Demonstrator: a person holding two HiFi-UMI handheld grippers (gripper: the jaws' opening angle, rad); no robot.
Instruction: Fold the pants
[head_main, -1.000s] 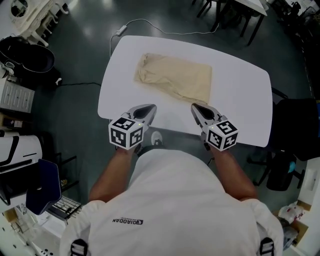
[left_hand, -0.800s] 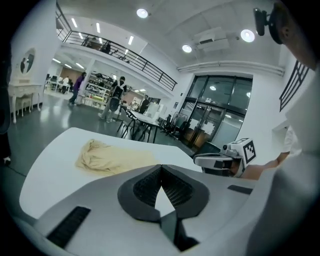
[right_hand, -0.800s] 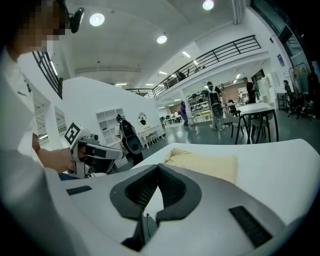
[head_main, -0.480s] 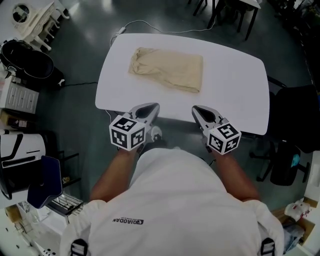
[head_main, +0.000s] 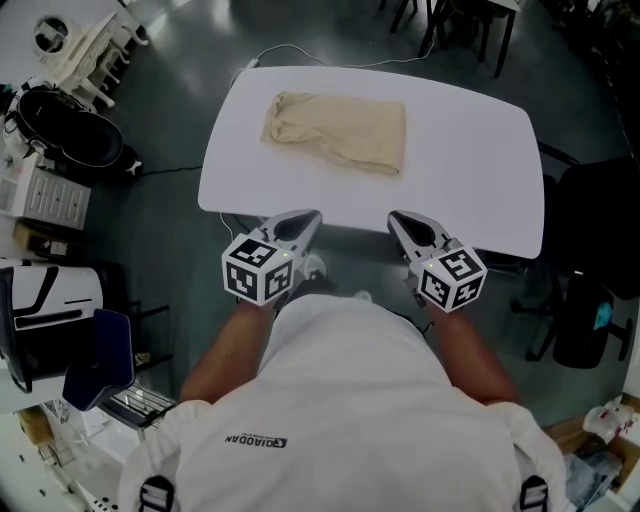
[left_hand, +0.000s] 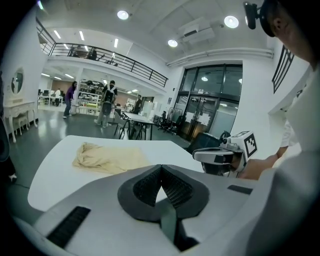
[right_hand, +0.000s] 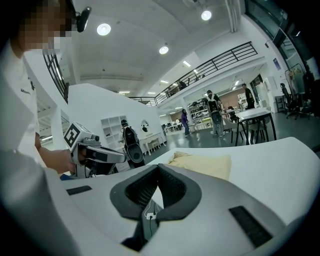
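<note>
Presently, the beige fabric pants (head_main: 335, 132) lie as a compact, roughly rectangular bundle on the white rounded-corner table (head_main: 470, 170). They sit toward its far left corner, close to the far edge and well apart from the near edge. The bundle's right end looks flat and square. Its left end is rumpled and bunched.

The left gripper (head_main: 305, 216) is clenched, its jaw tips meeting with nothing between them. The right gripper (head_main: 397, 218) is likewise clenched and empty. Both hang just off the near edge of the table, close to the person's body and well apart from the garment.

Assessment: the folding appears essentially done, since the pants already lie doubled into a small stack and neither tool is engaged. At most, smoothing the bunched left end seems to remain, and whether any further fold is intended cannot be judged from these views.
</note>
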